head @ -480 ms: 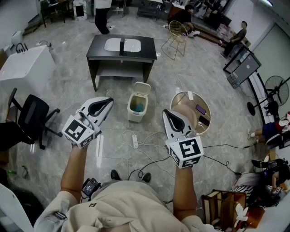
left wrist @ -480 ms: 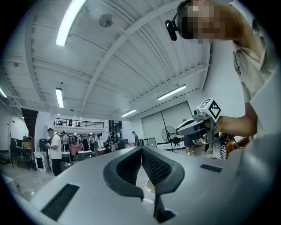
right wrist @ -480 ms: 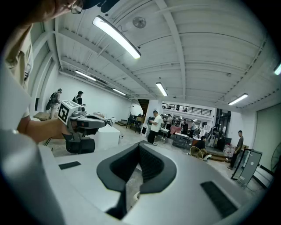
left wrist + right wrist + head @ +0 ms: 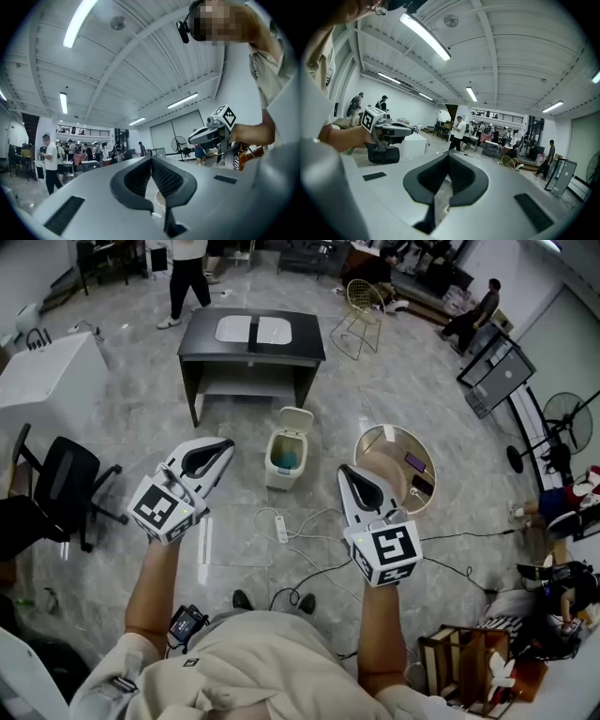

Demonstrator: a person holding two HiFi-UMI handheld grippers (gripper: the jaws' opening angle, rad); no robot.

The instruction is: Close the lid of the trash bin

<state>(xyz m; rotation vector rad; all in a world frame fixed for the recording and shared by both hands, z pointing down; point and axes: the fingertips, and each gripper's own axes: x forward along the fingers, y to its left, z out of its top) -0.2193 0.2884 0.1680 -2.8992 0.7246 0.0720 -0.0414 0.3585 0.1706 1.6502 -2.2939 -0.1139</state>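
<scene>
The trash bin (image 4: 277,468) stands on the grey tiled floor (image 4: 141,418), just off the near edge of the dark bench (image 4: 202,334) and toward that bench's right corner. Its lid (image 4: 295,418) is tipped up and back, leaving the mouth open, and something blue (image 4: 287,461) lies inside.

Both tools are held up above the floor, well apart from the bin and on either side of it. The left tool (image 4: 220,448) (image 4: 151,161) has its jaws brought together at the tips, with nothing between them. The right tool (image 4: 349,474) (image 4: 449,157) is the same, jaws together and empty.

A white power strip (image 4: 279,529) with loose cables lies on the floor between the two tools, nearer the person than the bin.
</scene>
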